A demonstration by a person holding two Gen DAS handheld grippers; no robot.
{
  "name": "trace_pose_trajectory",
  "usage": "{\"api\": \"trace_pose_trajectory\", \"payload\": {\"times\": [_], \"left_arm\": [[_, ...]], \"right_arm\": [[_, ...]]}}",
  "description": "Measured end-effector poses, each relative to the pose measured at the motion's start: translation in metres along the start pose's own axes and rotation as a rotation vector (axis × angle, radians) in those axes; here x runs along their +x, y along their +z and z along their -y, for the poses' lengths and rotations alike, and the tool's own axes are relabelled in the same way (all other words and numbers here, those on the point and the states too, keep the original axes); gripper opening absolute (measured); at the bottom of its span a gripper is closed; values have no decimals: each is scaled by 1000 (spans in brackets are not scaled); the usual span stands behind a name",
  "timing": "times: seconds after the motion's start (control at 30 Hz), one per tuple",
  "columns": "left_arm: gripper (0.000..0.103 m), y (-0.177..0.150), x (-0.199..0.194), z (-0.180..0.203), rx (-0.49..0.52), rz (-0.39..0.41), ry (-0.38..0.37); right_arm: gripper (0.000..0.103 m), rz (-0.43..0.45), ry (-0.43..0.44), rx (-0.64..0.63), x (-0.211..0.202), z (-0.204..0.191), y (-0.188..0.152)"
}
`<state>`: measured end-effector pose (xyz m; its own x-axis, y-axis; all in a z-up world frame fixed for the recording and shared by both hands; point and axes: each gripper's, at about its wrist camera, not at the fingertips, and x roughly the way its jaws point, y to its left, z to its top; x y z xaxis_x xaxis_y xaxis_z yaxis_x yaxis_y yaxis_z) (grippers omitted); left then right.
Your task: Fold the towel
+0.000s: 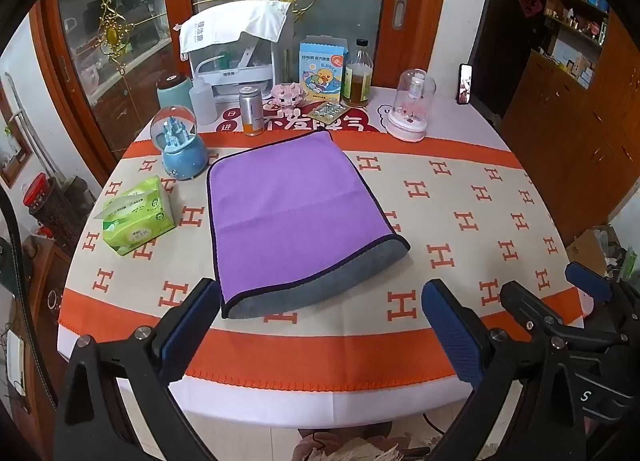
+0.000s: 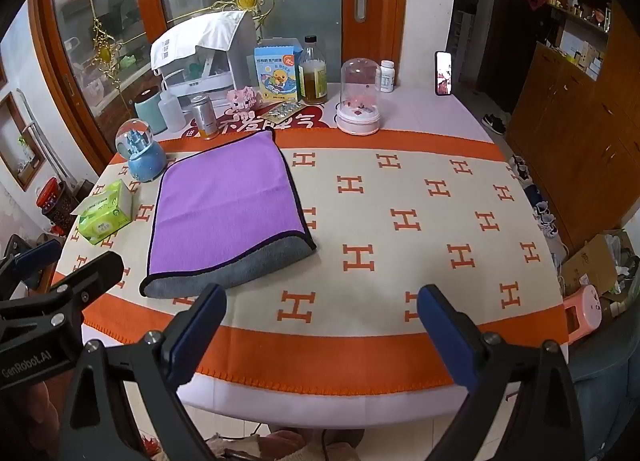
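Observation:
A purple towel [image 1: 288,217] with a grey underside and dark edging lies folded over on the table; its grey lower layer sticks out along the near edge. It also shows in the right wrist view [image 2: 228,213], left of centre. My left gripper [image 1: 320,301] is open and empty, held above the table's near edge just in front of the towel. My right gripper [image 2: 322,305] is open and empty, to the right of the towel over the near edge. The right gripper also shows at the right of the left wrist view [image 1: 560,293].
The table has an orange and cream cloth [image 1: 480,221]. A green tissue pack [image 1: 138,217] and a blue snow globe [image 1: 180,149] stand left of the towel. Bottles, a box, a can and a pink dome [image 1: 412,109] line the back.

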<state>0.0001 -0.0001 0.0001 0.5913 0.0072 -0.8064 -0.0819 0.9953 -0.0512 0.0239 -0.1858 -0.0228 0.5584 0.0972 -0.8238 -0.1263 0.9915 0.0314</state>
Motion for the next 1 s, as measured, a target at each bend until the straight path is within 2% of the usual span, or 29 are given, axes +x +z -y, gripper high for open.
{"api": "trace_pose_trajectory", "payload": {"times": [1.0], "left_arm": [[100, 0, 0, 0, 0, 9, 2]], "right_arm": [[97, 8, -3, -3, -5, 1, -1]]}}
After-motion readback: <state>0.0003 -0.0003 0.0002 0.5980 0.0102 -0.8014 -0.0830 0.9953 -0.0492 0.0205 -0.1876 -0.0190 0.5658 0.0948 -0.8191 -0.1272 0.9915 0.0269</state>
